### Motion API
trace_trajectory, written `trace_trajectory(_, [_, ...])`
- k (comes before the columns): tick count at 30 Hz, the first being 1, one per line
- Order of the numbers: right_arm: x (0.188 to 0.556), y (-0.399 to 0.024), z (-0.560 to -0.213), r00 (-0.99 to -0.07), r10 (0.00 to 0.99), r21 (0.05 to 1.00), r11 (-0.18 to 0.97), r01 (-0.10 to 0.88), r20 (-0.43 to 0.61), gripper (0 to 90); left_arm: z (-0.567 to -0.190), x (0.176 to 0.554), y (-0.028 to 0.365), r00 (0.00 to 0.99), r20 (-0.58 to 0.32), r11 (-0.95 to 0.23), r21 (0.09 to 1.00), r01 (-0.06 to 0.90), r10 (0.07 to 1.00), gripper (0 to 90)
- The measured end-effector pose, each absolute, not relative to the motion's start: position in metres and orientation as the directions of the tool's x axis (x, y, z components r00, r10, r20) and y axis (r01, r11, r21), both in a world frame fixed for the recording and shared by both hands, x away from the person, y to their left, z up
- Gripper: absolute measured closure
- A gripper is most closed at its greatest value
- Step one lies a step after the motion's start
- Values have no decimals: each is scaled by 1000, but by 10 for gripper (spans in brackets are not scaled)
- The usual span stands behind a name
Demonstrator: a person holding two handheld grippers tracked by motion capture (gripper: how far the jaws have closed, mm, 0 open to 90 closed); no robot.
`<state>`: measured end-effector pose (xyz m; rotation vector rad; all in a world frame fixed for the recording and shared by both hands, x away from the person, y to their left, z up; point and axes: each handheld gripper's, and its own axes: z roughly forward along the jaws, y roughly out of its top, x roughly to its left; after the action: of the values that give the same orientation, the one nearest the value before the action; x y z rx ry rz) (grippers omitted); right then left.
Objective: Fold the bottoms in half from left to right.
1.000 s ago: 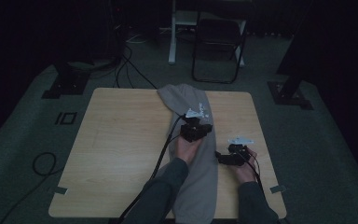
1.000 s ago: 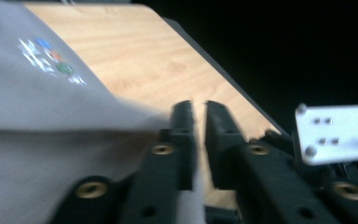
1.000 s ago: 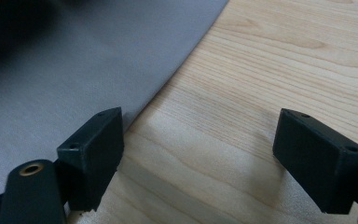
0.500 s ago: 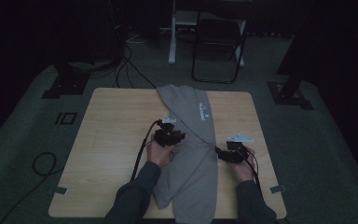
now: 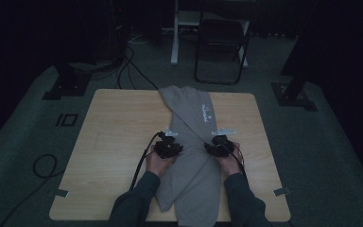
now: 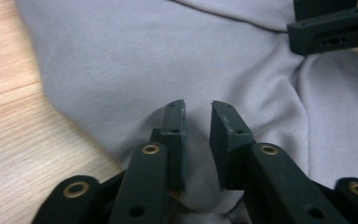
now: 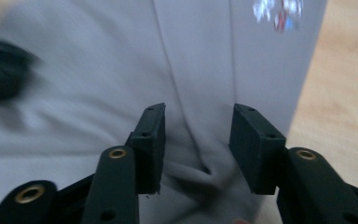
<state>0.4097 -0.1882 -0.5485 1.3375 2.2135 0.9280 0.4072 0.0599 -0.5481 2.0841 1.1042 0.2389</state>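
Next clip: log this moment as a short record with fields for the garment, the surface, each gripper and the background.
garment: grey shirt, bunched lengthwise along the table, small print near its far end
surface: light wooden table
left gripper: at the shirt's left edge, jaws just closing, a narrow gap left, cloth between them
right gripper: at the shirt's right edge, jaws just closing, a wider gap, a fold of cloth between them
background: dark folding chair beyond the table

The garment (image 5: 189, 156) is plain pale grey with a small white-and-blue print (image 5: 206, 112) near its far end. The tabletop (image 5: 113, 137) is light wood with a fine grain. Both tools, left (image 5: 169, 141) and right (image 5: 221, 140), are black with brass-coloured rivets.
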Motion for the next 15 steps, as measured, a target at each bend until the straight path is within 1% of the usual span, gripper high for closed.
trace_trajectory(1, [410, -188, -548, -468, 884, 710, 325, 625, 7, 580, -549, 407, 61, 609, -165, -344, 698, 628, 776, 777])
trace_trajectory(2, [406, -200, -548, -428, 904, 712, 288, 641, 19, 610, -549, 407, 63, 603, -167, -337, 699, 630, 780, 817])
trace_trajectory(3, [406, -200, -548, -428, 904, 712, 288, 641, 19, 610, -549, 407, 64, 600, -166, -335, 700, 631, 783, 817])
trace_trajectory(4, [404, -206, -548, -411, 911, 711, 273, 648, 24, 645, -549, 406, 65, 594, -164, -332, 699, 633, 788, 833])
trace_trajectory(5, [399, -216, -549, -404, 913, 714, 247, 655, 54, 715, -550, 406, 66, 591, -157, -332, 702, 631, 791, 855])
trace_trajectory(6, [399, -216, -549, -404, 913, 714, 247, 655, 54, 715, -549, 404, 66, 593, -141, -343, 701, 625, 793, 855])
trace_trajectory(8, [395, -217, -549, -422, 906, 715, 264, 647, 47, 768, -549, 403, 67, 592, -119, -354, 703, 617, 797, 872])
trace_trajectory(10, [394, -210, -549, -438, 897, 714, 266, 647, 63, 822, -548, 402, 68, 585, -96, -362, 702, 613, 805, 882])
trace_trajectory(13, [394, -204, -549, -444, 893, 713, 268, 648, 68, 833, -548, 404, 73, 573, -54, -376, 704, 603, 817, 885])
trace_trajectory(15, [395, -197, -549, -449, 891, 714, 273, 645, 65, 831, -548, 408, 80, 557, -50, -367, 703, 609, 829, 886])
